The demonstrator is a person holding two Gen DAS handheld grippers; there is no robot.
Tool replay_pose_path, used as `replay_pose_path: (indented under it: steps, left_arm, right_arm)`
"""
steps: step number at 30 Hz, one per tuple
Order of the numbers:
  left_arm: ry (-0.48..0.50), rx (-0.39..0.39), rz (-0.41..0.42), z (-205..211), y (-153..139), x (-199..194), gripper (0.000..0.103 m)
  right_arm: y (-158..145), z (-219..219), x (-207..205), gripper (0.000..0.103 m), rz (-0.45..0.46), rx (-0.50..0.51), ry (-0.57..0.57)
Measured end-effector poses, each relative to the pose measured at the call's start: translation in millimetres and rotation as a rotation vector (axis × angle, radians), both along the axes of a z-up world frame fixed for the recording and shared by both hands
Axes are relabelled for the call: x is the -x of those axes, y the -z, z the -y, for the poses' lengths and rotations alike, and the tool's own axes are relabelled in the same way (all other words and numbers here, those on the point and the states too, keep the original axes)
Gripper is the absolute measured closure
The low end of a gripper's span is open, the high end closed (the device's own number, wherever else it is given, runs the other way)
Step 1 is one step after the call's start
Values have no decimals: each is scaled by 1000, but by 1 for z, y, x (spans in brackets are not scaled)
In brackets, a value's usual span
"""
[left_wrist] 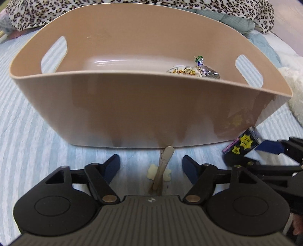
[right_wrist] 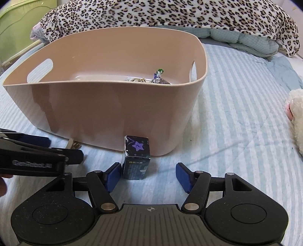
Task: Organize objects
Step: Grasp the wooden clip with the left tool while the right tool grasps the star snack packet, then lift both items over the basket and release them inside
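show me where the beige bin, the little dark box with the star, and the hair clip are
Beige bin (right_wrist: 106,113): right wrist view, front wall.
Dark star box (right_wrist: 136,162): right wrist view, front face.
Hair clip (left_wrist: 162,170): left wrist view, middle of its long bar.

A home bedroom: a bed with a blue-and-white striped sheet (right_wrist: 236,106), a leopard-print blanket (right_wrist: 170,13) bunched at its far end, and a plush toy (right_wrist: 296,113) lying alongside.

The basket (right_wrist: 106,106) is plain beige. The sheet (right_wrist: 236,117) has pale blue and white stripes. The blanket (right_wrist: 170,13) has a leopard pattern, black and brown spots on white. The box (right_wrist: 136,158) is dark, with a purple star on top. The pads (right_wrist: 111,175) are blue.
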State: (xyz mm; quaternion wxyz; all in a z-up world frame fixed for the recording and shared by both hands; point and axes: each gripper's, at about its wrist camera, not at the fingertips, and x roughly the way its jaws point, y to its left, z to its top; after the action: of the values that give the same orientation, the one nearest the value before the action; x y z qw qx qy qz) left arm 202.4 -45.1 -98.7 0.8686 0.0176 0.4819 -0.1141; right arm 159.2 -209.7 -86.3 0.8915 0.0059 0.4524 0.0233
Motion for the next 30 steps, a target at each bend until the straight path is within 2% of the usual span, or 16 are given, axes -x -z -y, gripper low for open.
replay_pose_path:
  steps: [3, 6, 8, 9, 11, 23, 28, 30]
  left_arm:
    - [4, 6, -3, -1, 1, -1, 40]
    - [-40, 37, -26, -10, 1, -6, 58]
    - [-58, 33, -26, -13, 0, -9, 79]
    - [-63, 37, -27, -14, 0, -10, 83]
    - [-70, 51, -30, -16, 0, -12, 88]
    - [-58, 84, -23, -26, -10, 9, 89]
    - [-28, 76, 0, -25, -29, 28, 89]
    - [-9, 59, 33, -24, -41, 37, 89]
  right_arm:
    - [0, 1, -2, 41, 9, -4, -2]
    - [-1, -2, -1, 50, 15, -10, -8]
    - [-1, -2, -2, 63, 12, -17, -14]
    - [-1, -2, -2, 66, 11, -18, -15]
    - [-1, -4, -2, 79, 8, -20, -17]
    - [-13, -5, 9, 81, 42, -32, -44]
    - [-25, -2, 20, 81, 63, -54, -63]
    - [-33, 0, 25, 81, 73, -69, -68]
